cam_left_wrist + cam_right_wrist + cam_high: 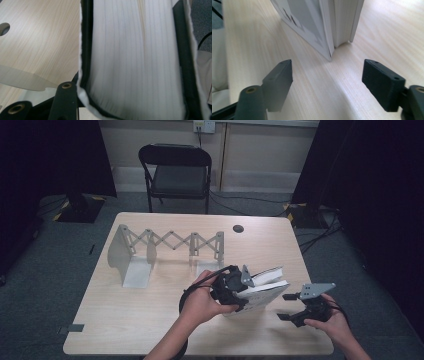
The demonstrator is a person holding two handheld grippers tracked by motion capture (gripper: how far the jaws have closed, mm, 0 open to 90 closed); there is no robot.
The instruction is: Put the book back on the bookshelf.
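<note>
High view: left gripper (pixel 248 296) clamps a book (pixel 264 290) at lower centre, right gripper (pixel 286 307) beside it with jaws spread.

From the left gripper view, the jaws pinch the thick block of white pages (pixel 135 60) between the dark covers, and the book blocks most of the frame; the table (pixel 37 42) is at the left. The right gripper sits at the lower right of the high view, just beside the book but apart from it, nothing between its jaws. In the right gripper view the book's lower corner (pixel 332 47) rests on the wood in the upper middle. Further up and left on the table (pixel 150 320) stands a white expanding book rack (pixel 165 252). Behind the table, at the top, is a black folding chair (pixel 177 172).
</note>
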